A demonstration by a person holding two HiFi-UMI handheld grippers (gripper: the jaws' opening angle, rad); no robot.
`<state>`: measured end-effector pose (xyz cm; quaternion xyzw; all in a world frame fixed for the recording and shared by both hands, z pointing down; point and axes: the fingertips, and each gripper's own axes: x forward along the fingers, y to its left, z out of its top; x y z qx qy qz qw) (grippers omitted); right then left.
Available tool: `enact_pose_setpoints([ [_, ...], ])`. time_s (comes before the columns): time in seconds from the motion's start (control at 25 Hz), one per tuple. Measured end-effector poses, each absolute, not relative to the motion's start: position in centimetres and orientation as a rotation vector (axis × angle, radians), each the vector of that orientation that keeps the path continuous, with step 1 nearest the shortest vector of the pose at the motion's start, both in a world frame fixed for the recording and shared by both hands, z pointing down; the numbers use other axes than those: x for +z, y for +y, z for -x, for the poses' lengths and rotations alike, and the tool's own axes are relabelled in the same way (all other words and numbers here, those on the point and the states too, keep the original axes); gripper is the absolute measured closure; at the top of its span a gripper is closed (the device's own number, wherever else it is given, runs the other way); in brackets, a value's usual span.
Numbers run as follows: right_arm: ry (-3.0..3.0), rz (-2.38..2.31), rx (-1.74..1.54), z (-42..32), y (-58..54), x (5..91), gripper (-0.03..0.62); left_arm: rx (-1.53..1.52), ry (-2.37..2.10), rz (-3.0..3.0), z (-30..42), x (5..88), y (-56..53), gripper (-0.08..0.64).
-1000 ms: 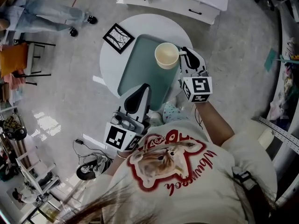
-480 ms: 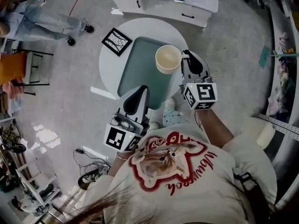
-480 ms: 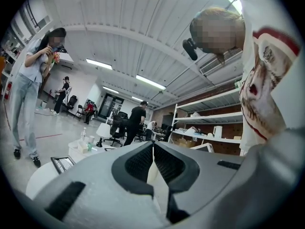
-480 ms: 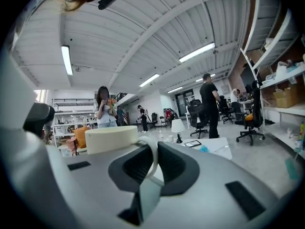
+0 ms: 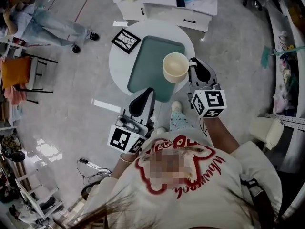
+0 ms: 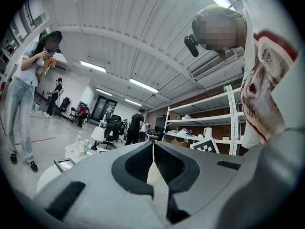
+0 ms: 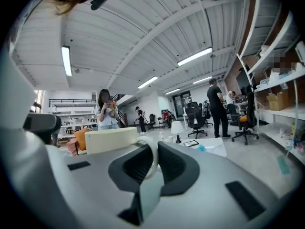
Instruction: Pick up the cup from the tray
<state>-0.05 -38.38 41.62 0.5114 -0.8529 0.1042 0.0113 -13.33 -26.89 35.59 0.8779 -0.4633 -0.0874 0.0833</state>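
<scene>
The left gripper is held with its jaws pressed together, nothing between them. The right gripper is clamped on the handle of the cup, pinched between its jaws.

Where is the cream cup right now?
In the head view the cup is right of centre, its handle clamped in the right gripper, over the right edge of the green tray on the round white table.
</scene>
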Motion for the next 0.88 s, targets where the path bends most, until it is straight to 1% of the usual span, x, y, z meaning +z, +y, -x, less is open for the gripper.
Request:
enact_pose_setpoints([
  [0.48,-2.722,-1.602,0.351,2.2,-26.1,37.7,0.546,-0.295,-1.289,-2.725,14.7,33.9,-17.1,0.541],
  [0.88,-2.733,-1.651,0.338,1.6,-17.5,35.8,0.546,-0.313,-1.199,-2.757,14.2,34.6,-11.1,0.541],
])
